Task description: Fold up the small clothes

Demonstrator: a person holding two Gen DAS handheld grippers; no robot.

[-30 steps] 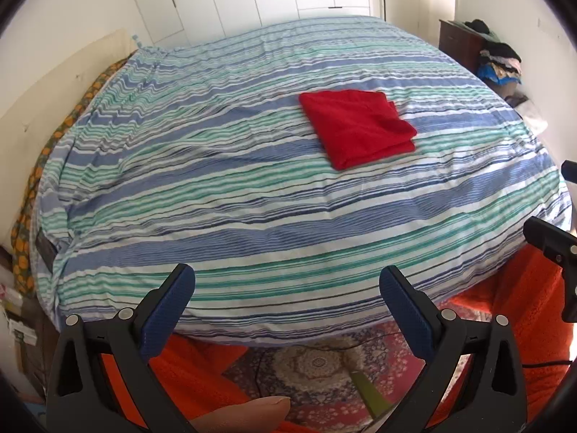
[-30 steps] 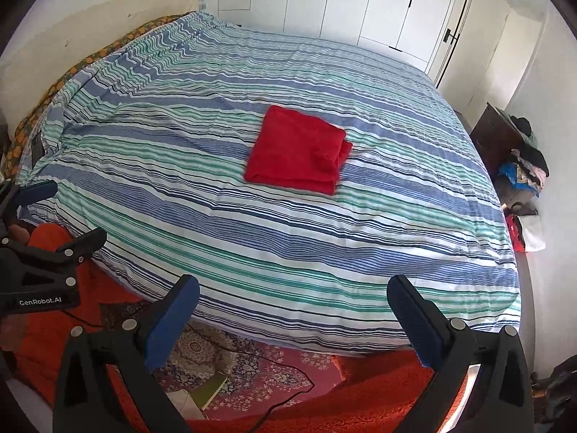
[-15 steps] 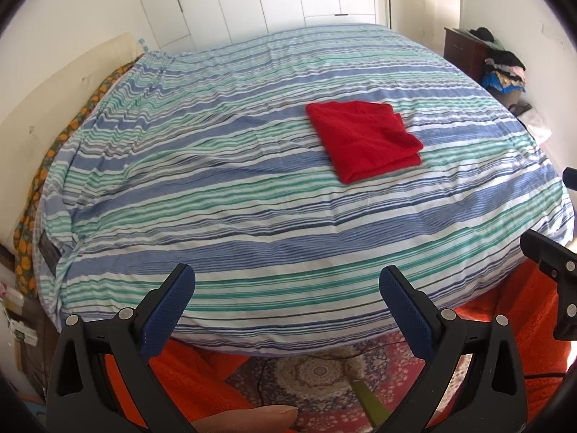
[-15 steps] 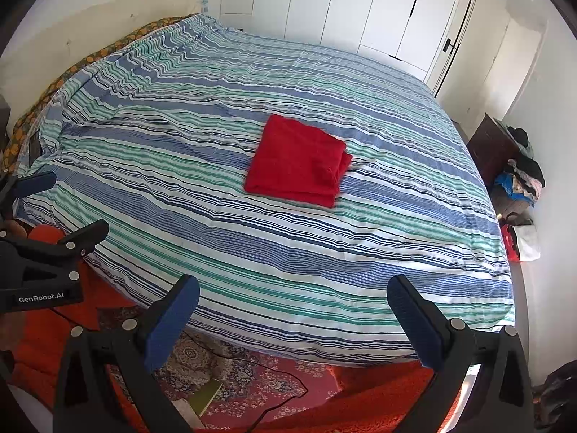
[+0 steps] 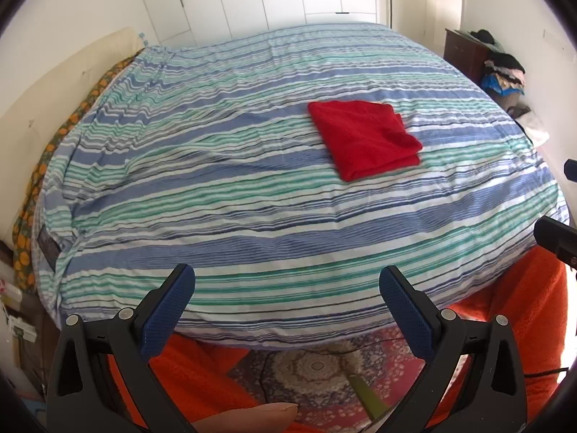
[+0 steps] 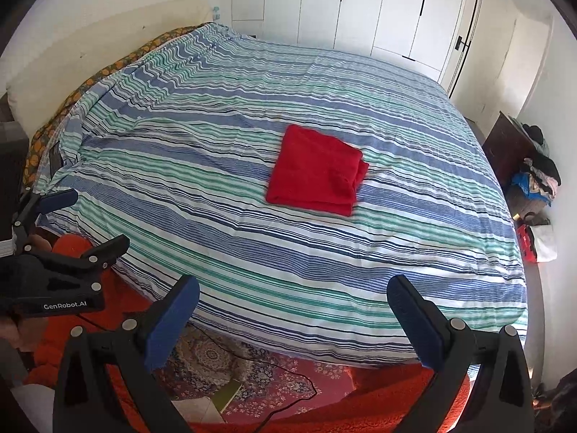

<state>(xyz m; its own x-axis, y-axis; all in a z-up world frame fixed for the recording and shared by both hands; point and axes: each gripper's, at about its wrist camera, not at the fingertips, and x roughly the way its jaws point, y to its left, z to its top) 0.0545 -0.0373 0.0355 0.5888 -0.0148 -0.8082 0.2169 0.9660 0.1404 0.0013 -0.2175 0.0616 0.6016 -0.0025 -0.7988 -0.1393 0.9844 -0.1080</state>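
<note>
The left tool (image 5: 286, 290) hangs past the foot edge of the bed (image 5: 252, 216), its two blue-padded fingers (image 5: 167, 308) spread wide apart with nothing between them. The right tool (image 6: 293, 303) is held the same way, its fingers (image 6: 414, 319) far apart and empty, also off the near edge of the bed.

A folded red garment (image 5: 364, 139) lies flat on the striped blue, green and white duvet (image 6: 216, 144), well ahead of both tools and clear of them. From the left tool it sits ahead and to the right; from the right tool (image 5: 557, 241) it sits nearly straight ahead (image 6: 317, 171), slightly left of centre. Its layered edges show on the side toward the right.

In the right wrist view the left tool (image 6: 54, 252) appears at the far left, low beside the bed's corner. A fingertip (image 5: 252, 420) of the person shows at the bottom of the left wrist view.

Below both tools are an orange-red blanket (image 5: 512, 332) and a patterned rug (image 6: 223, 357). Beyond the bed stand white wardrobe doors (image 6: 360, 7), and to the right a dark cabinet (image 6: 508, 148) with a heap of clothes (image 6: 537, 176)
</note>
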